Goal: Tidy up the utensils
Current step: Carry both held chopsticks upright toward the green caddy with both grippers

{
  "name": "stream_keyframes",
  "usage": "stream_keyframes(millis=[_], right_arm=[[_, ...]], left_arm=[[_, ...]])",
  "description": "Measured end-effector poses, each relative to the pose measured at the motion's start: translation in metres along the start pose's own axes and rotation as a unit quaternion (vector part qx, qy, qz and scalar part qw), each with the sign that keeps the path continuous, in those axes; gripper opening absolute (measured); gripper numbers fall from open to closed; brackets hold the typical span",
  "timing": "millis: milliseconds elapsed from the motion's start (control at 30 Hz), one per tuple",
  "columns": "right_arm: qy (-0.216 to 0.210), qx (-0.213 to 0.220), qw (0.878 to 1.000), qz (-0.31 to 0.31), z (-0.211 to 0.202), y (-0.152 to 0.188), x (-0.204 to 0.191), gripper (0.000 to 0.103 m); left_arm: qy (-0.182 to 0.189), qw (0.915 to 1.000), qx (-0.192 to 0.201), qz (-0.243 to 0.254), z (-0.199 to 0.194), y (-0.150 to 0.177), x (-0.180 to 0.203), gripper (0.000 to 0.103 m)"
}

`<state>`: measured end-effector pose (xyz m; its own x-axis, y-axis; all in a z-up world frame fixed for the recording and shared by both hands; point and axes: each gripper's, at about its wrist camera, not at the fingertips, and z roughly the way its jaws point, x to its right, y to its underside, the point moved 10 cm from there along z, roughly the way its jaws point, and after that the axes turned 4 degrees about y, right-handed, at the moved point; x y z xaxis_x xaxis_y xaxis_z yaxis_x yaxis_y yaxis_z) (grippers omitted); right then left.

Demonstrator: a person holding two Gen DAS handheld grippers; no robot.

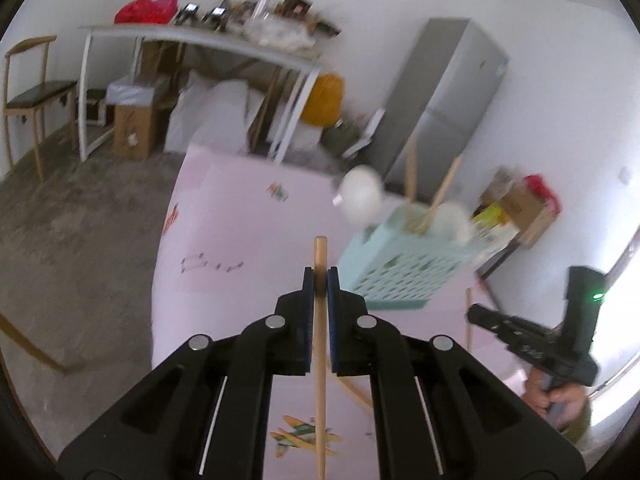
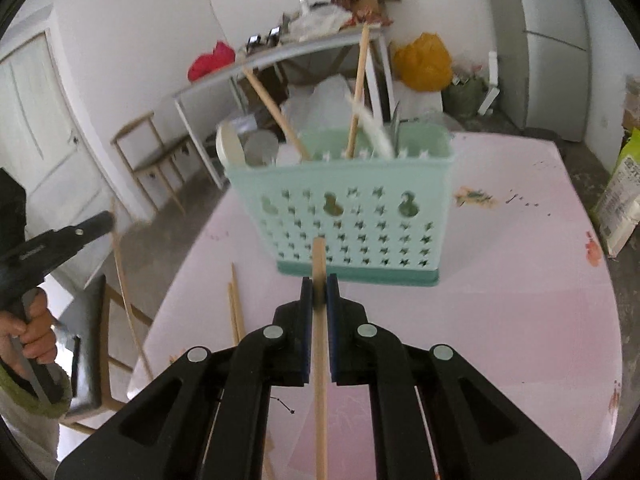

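Observation:
My left gripper (image 1: 320, 280) is shut on a wooden chopstick (image 1: 320, 360) that runs between the pads and sticks out past the tips, above the pink table (image 1: 232, 216). My right gripper (image 2: 319, 290) is shut on another wooden chopstick (image 2: 320, 360) in the same way. A mint green perforated utensil basket (image 2: 352, 216) stands on the table just beyond the right gripper; in the left wrist view the basket (image 1: 396, 268) is ahead and to the right. Chopsticks and white spoons stand in it. The right gripper (image 1: 520, 340) also shows at the right of the left wrist view.
Loose chopsticks (image 2: 236, 304) lie on the table left of the basket. A person's hand (image 2: 28, 328) holds the left gripper's handle. A wooden chair (image 2: 104, 344) stands at the table's left edge. A cluttered grey side table (image 1: 200, 40), boxes, bags and a fridge (image 1: 440, 100) line the walls.

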<state>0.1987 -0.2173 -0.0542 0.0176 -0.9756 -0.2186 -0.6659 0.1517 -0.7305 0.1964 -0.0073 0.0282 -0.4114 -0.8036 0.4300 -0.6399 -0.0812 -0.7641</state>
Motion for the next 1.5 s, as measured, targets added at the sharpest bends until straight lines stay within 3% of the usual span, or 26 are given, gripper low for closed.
stream_keyframes(millis=[300,500,767,967,1067,1200,1367,1500], right_arm=[[0.007,0.039,0.999,0.017,-0.027,-0.010,0.009,0.007],[0.007,0.048,0.999,0.023,-0.031,-0.011,0.015,0.007],[0.007,0.052,0.998,0.028,-0.033,-0.012,0.020,0.007],[0.009,0.052,0.998,0.035,-0.032,-0.012,0.026,0.007],[0.011,0.051,0.998,0.040,-0.032,-0.012,0.029,0.007],[0.012,0.048,0.998,0.046,-0.029,-0.010,0.035,0.007],[0.010,0.041,0.998,0.054,-0.022,-0.007,0.041,0.007],[0.010,0.035,0.998,0.059,-0.016,-0.008,0.041,0.007]], left_arm=[[0.080,0.9936,0.067,0.041,-0.044,-0.055,0.057,0.004],[0.164,0.9799,0.104,0.048,-0.052,-0.110,0.108,0.004],[0.194,0.9674,0.145,0.075,-0.027,-0.171,0.162,0.000],[0.186,0.9695,0.141,0.076,0.014,-0.184,0.175,0.000],[0.175,0.9736,0.129,0.071,0.029,-0.179,0.167,0.000],[0.168,0.9793,0.088,0.072,0.042,-0.148,0.150,0.000],[0.157,0.9844,0.010,0.079,0.049,-0.079,0.124,0.000],[0.175,0.9786,-0.078,0.075,0.061,-0.008,0.113,0.008]])
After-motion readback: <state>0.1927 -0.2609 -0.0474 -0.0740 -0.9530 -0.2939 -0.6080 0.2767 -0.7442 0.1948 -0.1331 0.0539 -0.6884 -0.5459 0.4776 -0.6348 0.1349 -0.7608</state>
